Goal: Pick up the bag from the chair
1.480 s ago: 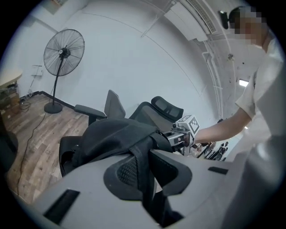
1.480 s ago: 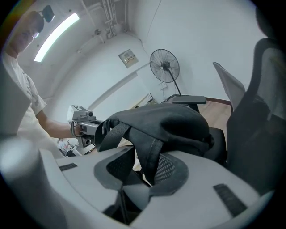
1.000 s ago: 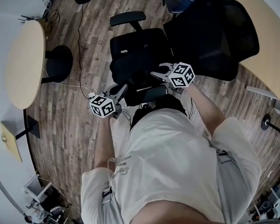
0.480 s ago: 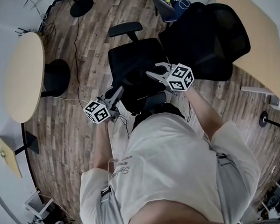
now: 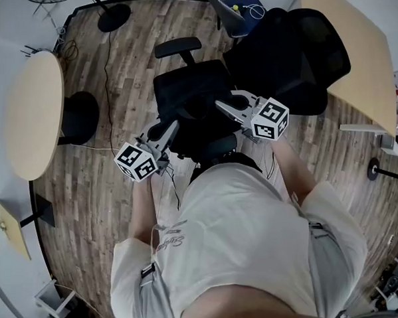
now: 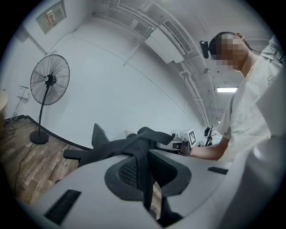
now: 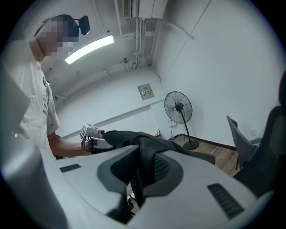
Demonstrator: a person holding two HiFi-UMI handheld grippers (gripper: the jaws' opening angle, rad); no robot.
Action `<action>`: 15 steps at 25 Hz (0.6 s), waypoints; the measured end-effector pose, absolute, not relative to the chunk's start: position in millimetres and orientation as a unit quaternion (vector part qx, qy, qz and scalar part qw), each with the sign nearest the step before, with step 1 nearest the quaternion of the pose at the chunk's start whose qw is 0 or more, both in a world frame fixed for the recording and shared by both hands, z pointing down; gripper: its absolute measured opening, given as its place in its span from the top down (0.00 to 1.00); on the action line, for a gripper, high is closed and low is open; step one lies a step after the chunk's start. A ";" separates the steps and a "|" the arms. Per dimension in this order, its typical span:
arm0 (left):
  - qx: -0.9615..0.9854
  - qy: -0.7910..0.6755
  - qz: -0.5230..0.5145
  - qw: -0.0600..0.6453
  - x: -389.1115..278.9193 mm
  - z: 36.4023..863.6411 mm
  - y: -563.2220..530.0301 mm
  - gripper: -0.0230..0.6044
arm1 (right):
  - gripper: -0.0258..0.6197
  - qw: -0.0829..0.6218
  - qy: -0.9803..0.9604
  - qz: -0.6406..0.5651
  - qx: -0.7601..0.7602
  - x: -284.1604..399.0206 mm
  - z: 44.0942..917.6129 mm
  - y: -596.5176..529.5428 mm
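A floor of wood planks (image 5: 121, 118) fills the head view, with a round pale table (image 5: 32, 113) at its left edge and a second pale desk (image 5: 364, 57) at its upper right corner. A black office chair (image 5: 294, 57) stands near the top centre, its mesh back to the right of the seat. The black bag (image 5: 192, 98) is over the front part of that seat, and whether it touches the seat cannot be told. The left gripper (image 5: 170, 126) reaches to the bag's near left edge and the right gripper (image 5: 223, 104) to its near right edge. The person's pale shirt (image 5: 241, 237) covers the lower middle of the view. In the left gripper view, against a white wall with a standing fan (image 6: 49, 80) at the left, the jaws are pressed together on a black strap of the bag. More of its dark fabric stretches ahead toward the other gripper, held in the person's hand. In the right gripper view the jaws likewise pinch a fold of the bag's black fabric. The left gripper is beyond it at the left and the chair's back at the right edge.
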State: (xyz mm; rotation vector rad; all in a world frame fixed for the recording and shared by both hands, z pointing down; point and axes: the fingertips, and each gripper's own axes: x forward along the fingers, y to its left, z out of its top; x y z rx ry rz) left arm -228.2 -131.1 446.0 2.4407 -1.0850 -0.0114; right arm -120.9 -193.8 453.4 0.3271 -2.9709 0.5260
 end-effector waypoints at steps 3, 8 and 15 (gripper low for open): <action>0.895 -0.394 -0.005 0.210 -233.1 424.9 -139.8 0.89 | 0.91 0.044 -0.981 0.152 0.110 -125.1 430.7 -201.5; 0.897 -0.406 -0.009 0.172 -241.9 394.7 -164.9 0.89 | 0.91 0.056 -0.986 0.110 0.110 -132.8 400.8 -221.2; 0.904 -0.411 -0.020 0.118 -237.3 343.0 -183.1 0.89 | 0.92 0.035 -0.991 0.051 0.116 -127.5 347.5 -236.3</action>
